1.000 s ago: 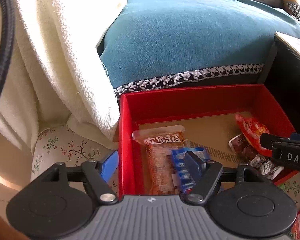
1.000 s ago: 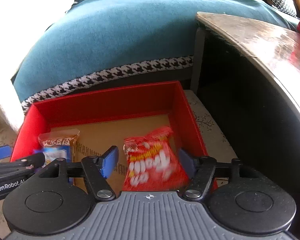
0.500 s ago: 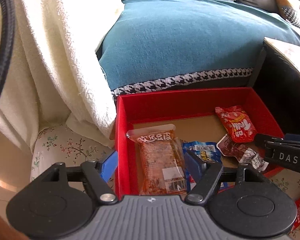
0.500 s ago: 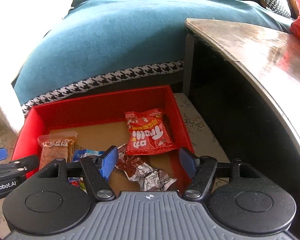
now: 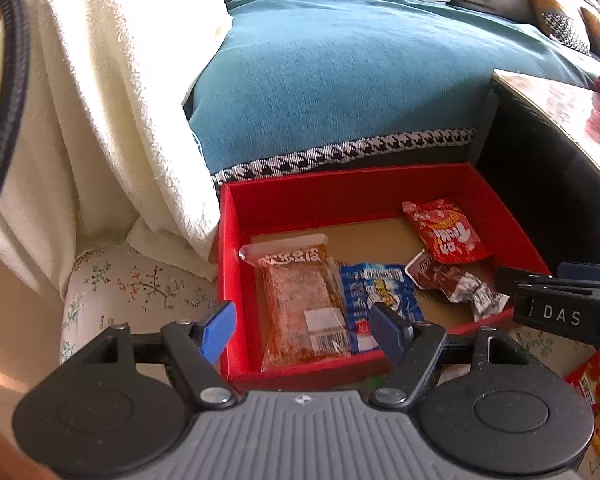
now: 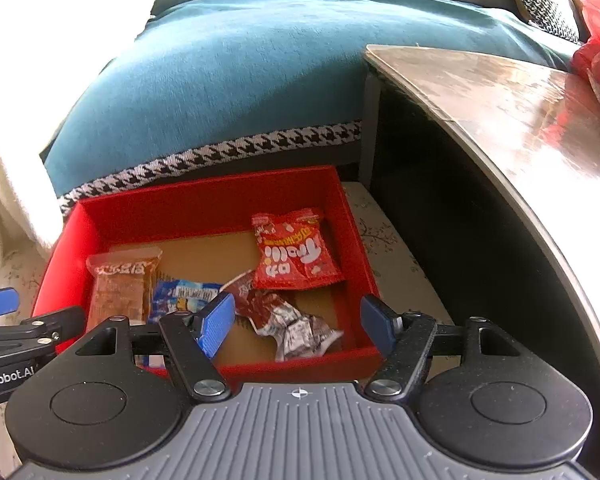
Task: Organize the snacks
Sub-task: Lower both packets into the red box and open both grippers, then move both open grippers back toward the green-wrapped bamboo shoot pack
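- Blue-padded, my left tongs (image 5: 306, 330) stand apart with nothing gripped, hanging over the near left corner of the red box (image 5: 340, 196).
- My right tongs (image 6: 298, 322) have just been opening a little wider; nothing sits between them, above the box's near right part.
- Inside the box I see an orange clear-wrapped snack (image 5: 300, 300) at the left, a blue packet (image 5: 380, 292) beside it, a crumpled brown wrapper (image 6: 284, 320), and a red gummy bag (image 6: 296, 254) far right.
- Farther off, a teal sofa cushion (image 6: 240, 80); at right, a wooden desk (image 6: 500, 92).
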The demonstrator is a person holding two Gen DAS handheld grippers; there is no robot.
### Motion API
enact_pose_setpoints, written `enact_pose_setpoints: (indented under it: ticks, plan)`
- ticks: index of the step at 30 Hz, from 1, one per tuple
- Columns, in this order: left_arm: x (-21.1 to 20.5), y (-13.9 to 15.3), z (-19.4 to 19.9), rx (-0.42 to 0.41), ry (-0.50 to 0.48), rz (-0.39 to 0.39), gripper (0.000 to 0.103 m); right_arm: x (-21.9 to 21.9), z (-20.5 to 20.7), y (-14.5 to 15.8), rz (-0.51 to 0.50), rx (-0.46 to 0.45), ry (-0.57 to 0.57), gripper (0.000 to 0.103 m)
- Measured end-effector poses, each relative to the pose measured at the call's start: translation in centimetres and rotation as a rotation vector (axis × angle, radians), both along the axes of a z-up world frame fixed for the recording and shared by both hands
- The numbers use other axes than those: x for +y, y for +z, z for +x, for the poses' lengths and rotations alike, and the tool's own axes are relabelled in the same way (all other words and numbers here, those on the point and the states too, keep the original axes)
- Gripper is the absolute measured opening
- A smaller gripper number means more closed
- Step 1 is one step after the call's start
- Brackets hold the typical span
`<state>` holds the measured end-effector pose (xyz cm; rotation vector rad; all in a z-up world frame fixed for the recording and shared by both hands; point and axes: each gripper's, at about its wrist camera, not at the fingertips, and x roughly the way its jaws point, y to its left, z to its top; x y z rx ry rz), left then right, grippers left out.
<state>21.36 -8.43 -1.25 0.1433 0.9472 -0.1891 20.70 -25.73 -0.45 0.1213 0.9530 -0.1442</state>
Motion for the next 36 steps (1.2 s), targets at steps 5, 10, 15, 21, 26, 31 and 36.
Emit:
enact_pose_setpoints:
  ticks: [5,10,15,21,26,31,36]
  plan:
    - [0.8,0.3,-1.0,0.012,0.004,-0.016,0.067,0.0,-1.1,0.2,0.009,0.009,0.000,0.076]
    - [1.0,0.4,-2.2,0.021,-0.002,-0.021,0.067,0.6,-2.4,0.8,0.011,0.007,0.022,0.077]
    - [1.2,0.1,-3.9,0.048,-0.018,-0.033,0.067,1.1,-3.7,0.7,0.008,0.025,0.038,0.078]
    - [1.6,-0.3,-6.0,0.079,-0.030,-0.036,0.067,1.8,-5.4,0.4,0.006,0.059,0.075,0.078]
    - [1.9,-0.8,-7.8,0.125,-0.042,-0.067,0.067,2.9,-6.6,0.1,0.009,0.102,0.135,0.080]
    - [0.9,-2.4,-9.2,0.201,-0.064,-0.078,0.067,2.3,-7.6,0.8,0.018,0.095,0.118,0.081]
    - [-0.2,-4.4,-9.2,0.318,0.005,-0.160,0.067,1.2,-8.7,1.4,0.018,0.080,0.112,0.083]
